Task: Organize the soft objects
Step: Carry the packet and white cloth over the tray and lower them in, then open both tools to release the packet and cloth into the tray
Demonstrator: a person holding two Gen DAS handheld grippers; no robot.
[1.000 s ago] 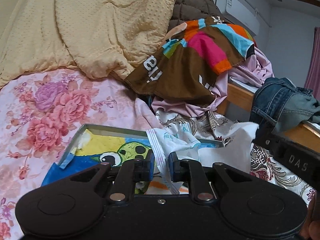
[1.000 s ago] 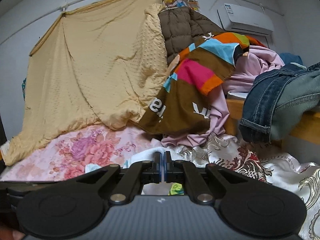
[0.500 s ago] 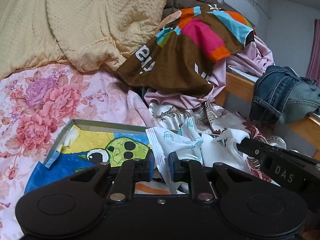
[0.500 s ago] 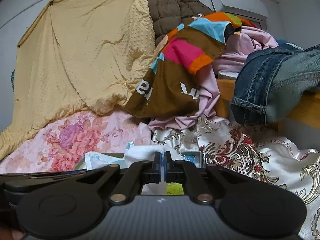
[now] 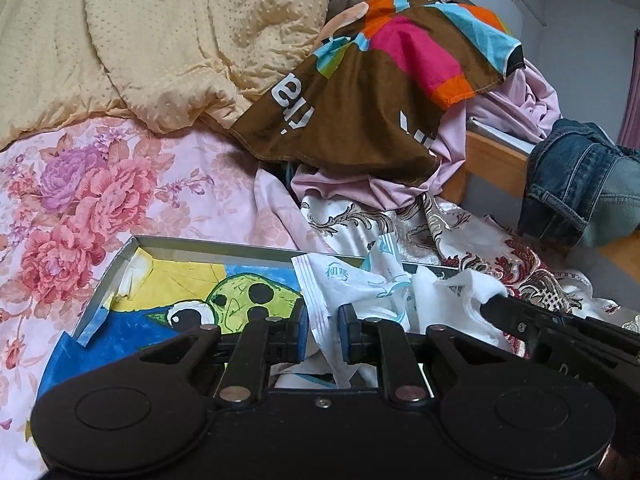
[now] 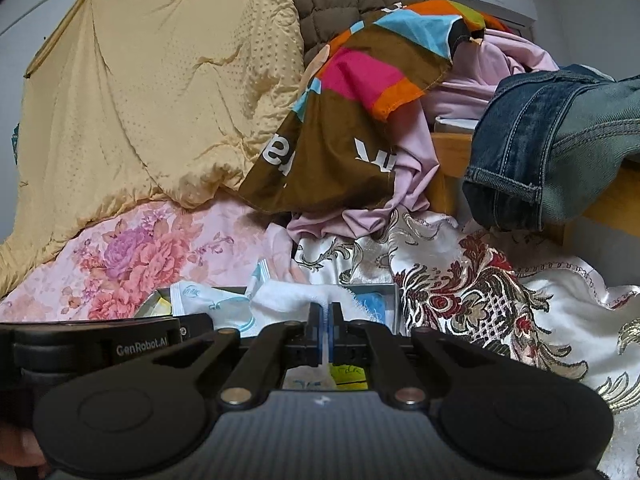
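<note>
A shallow grey box (image 5: pixel 132 258) with a yellow, blue and green cartoon picture on its floor lies on the flowered bed sheet. My left gripper (image 5: pixel 323 330) holds the edge of a white wipe packet (image 5: pixel 340 280) between its jaws over the box. My right gripper (image 6: pixel 325 322) is shut on a white soft cloth (image 6: pixel 288 300) and holds it over the box's right end (image 6: pixel 394 308). The cloth (image 5: pixel 460 296) and the right gripper's finger (image 5: pixel 516 314) also show in the left wrist view.
A beige quilt (image 5: pixel 160 40) hangs behind. A heap with a brown multicoloured shirt (image 5: pixel 372 92), pink clothes (image 6: pixel 480 88) and a brown jacket lies at the back. Jeans (image 6: pixel 552 136) hang over a wooden board on the right. An embroidered white cloth (image 6: pixel 480 300) covers the bed's right.
Both grippers have come lower and nearer to the box. The white cloth in the right gripper has come down from above the box edge to just over it.
</note>
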